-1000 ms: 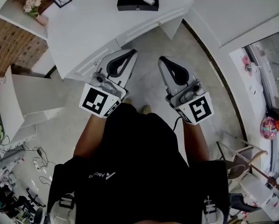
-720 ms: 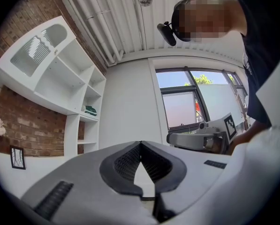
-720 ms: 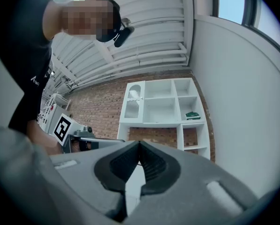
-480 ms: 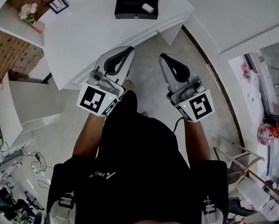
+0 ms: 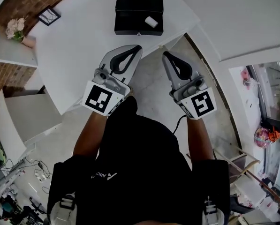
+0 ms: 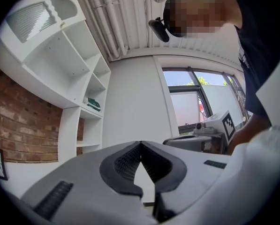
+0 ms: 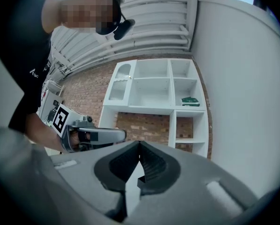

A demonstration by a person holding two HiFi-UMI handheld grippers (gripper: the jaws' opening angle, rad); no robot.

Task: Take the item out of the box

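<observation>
Ahead, the small white oblong item (image 5: 151,21) lay in the right half of the open black rectangular box (image 5: 125,28) on the white table (image 5: 83,36), on the far side of both tools. The left gripper (image 5: 138,47) and right gripper (image 5: 165,54) were pressed together, empty, neither clearly nearer.

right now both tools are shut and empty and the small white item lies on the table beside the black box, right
Not quite. The head view shows the small white item inside the black box, not beside it on the table. The left tool and right tool are indeed shut and empty.
</observation>
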